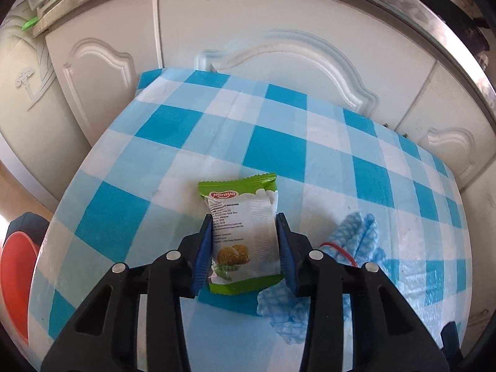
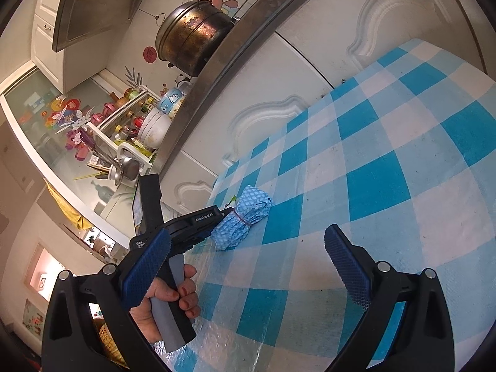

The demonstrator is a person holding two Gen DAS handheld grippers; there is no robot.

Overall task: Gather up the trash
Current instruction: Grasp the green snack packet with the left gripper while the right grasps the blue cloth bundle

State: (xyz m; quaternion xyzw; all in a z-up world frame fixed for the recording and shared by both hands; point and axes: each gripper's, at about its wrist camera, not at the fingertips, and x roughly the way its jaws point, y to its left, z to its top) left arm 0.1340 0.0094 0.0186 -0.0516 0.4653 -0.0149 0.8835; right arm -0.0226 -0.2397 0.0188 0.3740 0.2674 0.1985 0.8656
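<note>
The left gripper point(image 1: 245, 241) has its blue jaws pinching a green-and-white snack wrapper point(image 1: 240, 214) by its long sides; the wrapper lies flat on the checked worktop point(image 1: 279, 148). A bundled blue cloth point(image 1: 359, 235), tied with a red band, sits just beside the wrapper, under the gripper's right-hand finger. The step in hand looks like securing the wrapper for pickup. To do it well, the pinch should stay centred on the wrapper and firm enough that the slick foil cannot slide out, and the lift should go straight up so the cloth beside the wrapper is not dragged along. The right gripper point(image 2: 248, 260) hovers with its jaws spread, nothing between them, on the far side of the cloth from the wrapper.
</note>
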